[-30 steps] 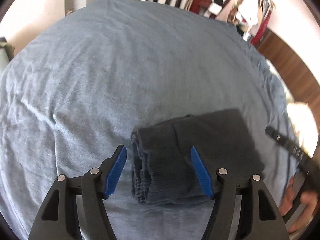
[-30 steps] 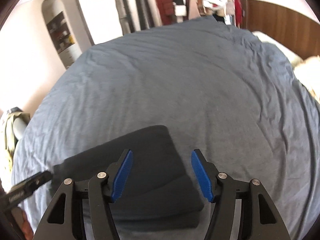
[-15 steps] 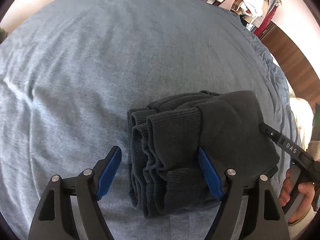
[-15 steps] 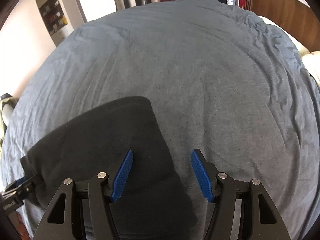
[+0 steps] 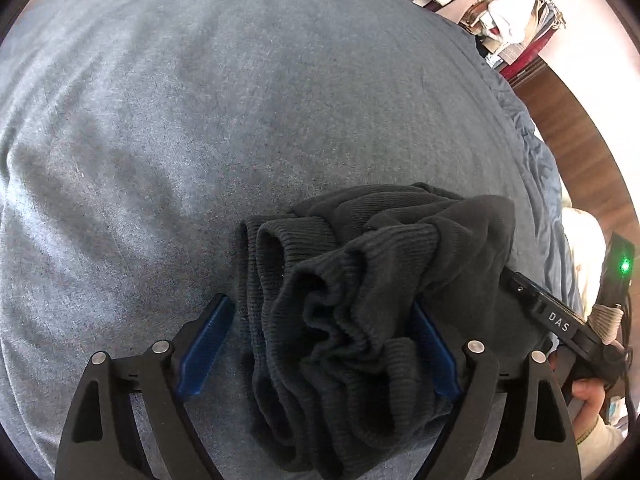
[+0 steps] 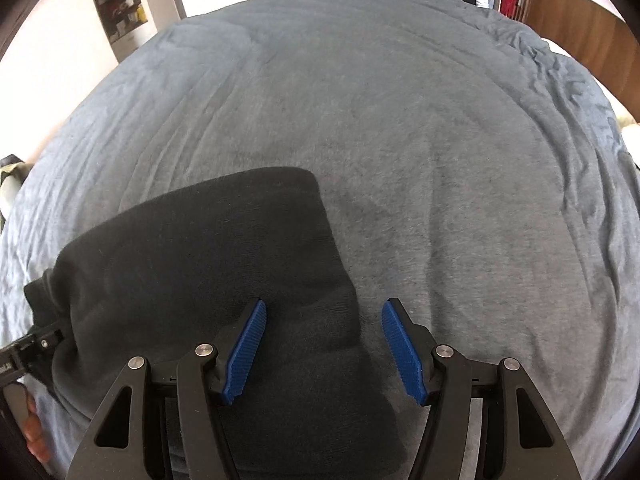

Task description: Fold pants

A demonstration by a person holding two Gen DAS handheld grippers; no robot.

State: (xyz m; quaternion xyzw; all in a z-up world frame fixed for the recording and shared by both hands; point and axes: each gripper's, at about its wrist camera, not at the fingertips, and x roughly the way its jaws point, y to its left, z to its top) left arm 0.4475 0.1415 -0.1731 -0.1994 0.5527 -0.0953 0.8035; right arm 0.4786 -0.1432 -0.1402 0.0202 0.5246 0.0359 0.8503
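The dark grey pants (image 5: 372, 308) lie folded into a thick bundle on the blue-grey bedspread (image 5: 240, 100). In the left wrist view the ribbed cuffs and layered edges face me. My left gripper (image 5: 320, 344) is open, its blue pads on either side of the bundle's near end. In the right wrist view the pants (image 6: 192, 264) show a smooth folded top. My right gripper (image 6: 320, 344) is open, its left pad (image 6: 246, 348) over the bundle's right edge, its right pad over the bedspread (image 6: 400, 120). The right gripper's body (image 5: 560, 320) shows behind the bundle.
The bed fills both views. A wooden headboard (image 6: 580, 32) runs along the right. Hanging clothes (image 5: 508, 20) and a rack stand beyond the far edge. A shelf with items (image 6: 120, 8) stands at the far left wall.
Both grippers have moved down and closer to the pants. The bundle now sits between the left gripper's pads and looks bunched and raised at its cuffed end.
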